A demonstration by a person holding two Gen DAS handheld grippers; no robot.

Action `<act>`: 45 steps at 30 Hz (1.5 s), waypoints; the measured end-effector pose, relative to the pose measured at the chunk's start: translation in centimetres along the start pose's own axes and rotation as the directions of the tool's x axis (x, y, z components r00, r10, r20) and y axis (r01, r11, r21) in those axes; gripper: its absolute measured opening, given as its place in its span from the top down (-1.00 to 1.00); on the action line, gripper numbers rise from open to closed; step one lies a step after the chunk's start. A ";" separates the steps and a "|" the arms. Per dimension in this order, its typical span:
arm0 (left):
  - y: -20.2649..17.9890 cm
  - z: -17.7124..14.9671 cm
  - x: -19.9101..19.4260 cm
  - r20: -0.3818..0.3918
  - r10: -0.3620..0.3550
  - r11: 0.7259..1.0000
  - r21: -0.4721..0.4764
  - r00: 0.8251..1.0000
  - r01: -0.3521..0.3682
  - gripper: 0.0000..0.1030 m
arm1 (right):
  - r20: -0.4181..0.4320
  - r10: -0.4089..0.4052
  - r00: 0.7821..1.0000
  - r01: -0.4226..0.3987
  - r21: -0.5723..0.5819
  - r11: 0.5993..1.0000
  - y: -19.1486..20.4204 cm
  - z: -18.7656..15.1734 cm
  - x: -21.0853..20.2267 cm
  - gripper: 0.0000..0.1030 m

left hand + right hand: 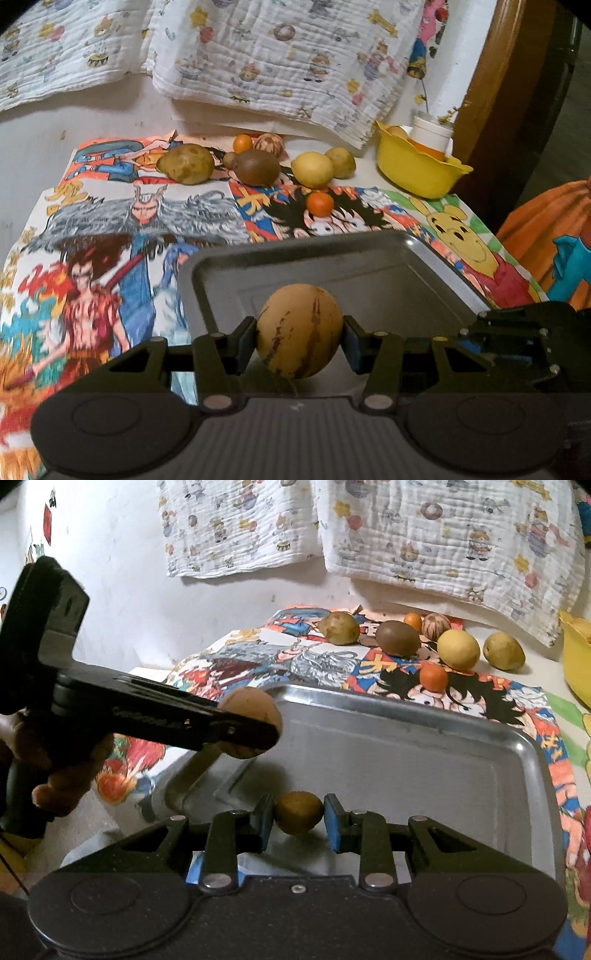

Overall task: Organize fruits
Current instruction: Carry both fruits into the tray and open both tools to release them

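No readable text or labels. Cartoon-print cloth carries yellow glyph-like marks, illegible. Left gripper arm has embossed lettering, too blurred to make out.

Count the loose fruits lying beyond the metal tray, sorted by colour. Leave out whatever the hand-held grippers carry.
Orange fruits: 2
Yellow fruit: 1
Speckled yellow-brown fruits: 2
Brown fruit: 1
Striped brown fruit: 1
Total: 7
A small brownish lump beside the brown fruit is too hidden to identify, so it is not counted.
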State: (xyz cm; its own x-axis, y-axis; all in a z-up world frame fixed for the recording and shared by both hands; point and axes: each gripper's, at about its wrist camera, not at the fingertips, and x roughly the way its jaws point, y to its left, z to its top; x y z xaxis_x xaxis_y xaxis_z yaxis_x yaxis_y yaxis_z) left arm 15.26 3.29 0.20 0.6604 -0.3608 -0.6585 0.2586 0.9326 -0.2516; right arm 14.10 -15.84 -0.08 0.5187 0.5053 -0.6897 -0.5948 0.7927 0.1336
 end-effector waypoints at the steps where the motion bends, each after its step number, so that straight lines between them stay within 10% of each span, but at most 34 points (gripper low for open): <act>1: -0.2 -0.4 -0.3 -0.002 0.000 1.000 0.000 1.000 0.000 -0.03 | 0.000 -0.005 1.000 0.005 -0.003 1.000 0.0 -0.3 -0.2 0.39; 24: -2.0 -3.7 -1.9 -0.013 0.063 0.997 0.042 0.998 -0.062 -0.05 | 0.032 -0.043 0.999 0.042 0.034 0.999 -0.7 -2.3 -1.6 0.30; 45: -1.6 -5.8 -6.7 0.063 0.132 0.990 0.044 0.989 -0.134 -0.99 | 0.091 -0.078 0.993 0.072 0.073 0.995 -0.4 -3.7 -5.0 -0.99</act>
State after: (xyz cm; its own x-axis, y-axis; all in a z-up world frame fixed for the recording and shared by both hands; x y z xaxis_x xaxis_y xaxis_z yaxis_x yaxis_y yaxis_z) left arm 6.35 4.27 0.87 0.7320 -0.2345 -0.6397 0.1985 0.9716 -0.1291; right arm 9.50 -19.95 0.71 0.6172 0.4706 -0.6306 -0.5095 0.8497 0.1354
